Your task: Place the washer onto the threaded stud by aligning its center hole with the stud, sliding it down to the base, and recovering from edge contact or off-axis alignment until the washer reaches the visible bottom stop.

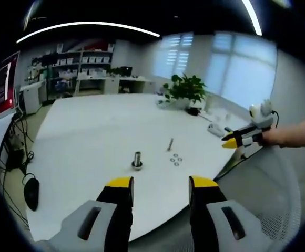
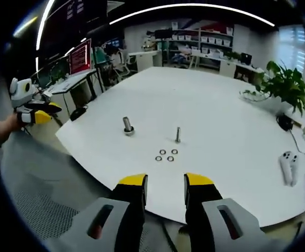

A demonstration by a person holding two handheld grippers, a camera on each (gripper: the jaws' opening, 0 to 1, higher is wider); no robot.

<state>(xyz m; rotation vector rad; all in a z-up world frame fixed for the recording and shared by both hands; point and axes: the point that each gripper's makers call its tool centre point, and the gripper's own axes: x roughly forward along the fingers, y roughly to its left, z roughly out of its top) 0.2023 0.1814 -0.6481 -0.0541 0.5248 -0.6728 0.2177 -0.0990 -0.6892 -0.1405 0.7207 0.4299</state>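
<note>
Both grippers — left gripper [image 1: 160, 189], right gripper [image 2: 165, 186] — hover wide-jawed (empty) above washers [image 2: 166, 155] beside the threaded stud [image 2: 178, 134].

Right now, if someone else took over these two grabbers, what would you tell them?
Left gripper: open, empty, held off the table's near edge.
Right gripper: open, empty, also short of the table.
Things: thin threaded stud stands upright mid-table; four washers lie flat in a cluster just in front of it; a thicker bolt stands apart to one side.
Done: nothing yet, no washer on the stud.
Left: pick one washer, line its hole over the stud, slide it down to the base.
</note>
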